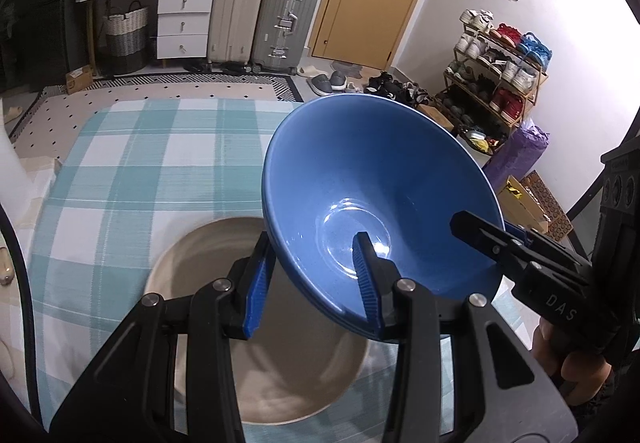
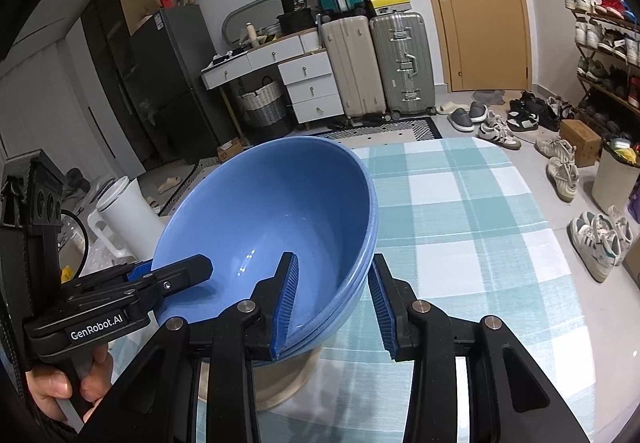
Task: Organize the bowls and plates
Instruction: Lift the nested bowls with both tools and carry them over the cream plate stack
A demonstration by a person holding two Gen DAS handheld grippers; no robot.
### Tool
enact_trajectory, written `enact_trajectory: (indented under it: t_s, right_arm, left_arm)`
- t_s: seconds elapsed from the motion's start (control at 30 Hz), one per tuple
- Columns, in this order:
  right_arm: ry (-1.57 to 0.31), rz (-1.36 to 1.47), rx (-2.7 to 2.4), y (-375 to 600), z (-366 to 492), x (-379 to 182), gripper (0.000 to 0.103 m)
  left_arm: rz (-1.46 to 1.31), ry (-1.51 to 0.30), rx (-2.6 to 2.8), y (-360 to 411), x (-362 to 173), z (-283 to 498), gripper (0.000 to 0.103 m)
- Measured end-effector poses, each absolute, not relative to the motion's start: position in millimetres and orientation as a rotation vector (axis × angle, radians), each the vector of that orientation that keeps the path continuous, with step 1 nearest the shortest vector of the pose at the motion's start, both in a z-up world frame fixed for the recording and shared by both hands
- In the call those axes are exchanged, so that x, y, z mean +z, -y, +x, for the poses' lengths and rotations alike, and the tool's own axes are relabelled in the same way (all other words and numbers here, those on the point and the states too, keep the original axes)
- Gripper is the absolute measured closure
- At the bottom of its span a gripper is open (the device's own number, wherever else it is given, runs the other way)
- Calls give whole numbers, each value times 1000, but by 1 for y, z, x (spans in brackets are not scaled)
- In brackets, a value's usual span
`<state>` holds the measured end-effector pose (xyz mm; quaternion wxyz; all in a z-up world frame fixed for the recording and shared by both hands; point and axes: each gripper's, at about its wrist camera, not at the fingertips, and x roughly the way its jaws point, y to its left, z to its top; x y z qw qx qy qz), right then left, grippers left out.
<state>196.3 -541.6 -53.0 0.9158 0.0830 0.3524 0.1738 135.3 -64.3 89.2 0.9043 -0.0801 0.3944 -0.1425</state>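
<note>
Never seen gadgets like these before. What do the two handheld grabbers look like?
Each is a black pistol-grip tool. The left gripper and right gripper have black linkage arms with silver pivot pins and ribbed blue finger pads. White lettering reads GenRobot.AI on the left tool's side and DAS on the right's.

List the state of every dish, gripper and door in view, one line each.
Blue bowls: nested stack, tilted, lifted off the table, gripped on opposite rims.
Left gripper: shut on the stack's rim.
Right gripper: shut on the opposite rim.
Beige plate: flat on the checked tablecloth, under the bowls.
Door: closed.
</note>
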Motion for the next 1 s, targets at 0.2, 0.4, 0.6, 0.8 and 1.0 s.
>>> enact_trajectory:
  t_s: [0.2,0.4,0.6,0.8,1.0]
  right_arm:
    - [-728,176,391,523,202,-55,66]
    - [-730,167,417,506,206,-56,66]
    - [-745,161,437,493,209,-62,66]
    - [-767,155,451,484,212,-70,66]
    - [-783,151,455,479,214,-78,66]
  left_arm:
    - [-175,-808,-254,41,93,133,66]
    - [-179,-807,-217,24,93,130,66]
    - [-187,-816,-195,11,86,130,66]
    - [-184,-823,-175,2,75,133,66]
    - [-191,-835,-167,-2,65,137,66]
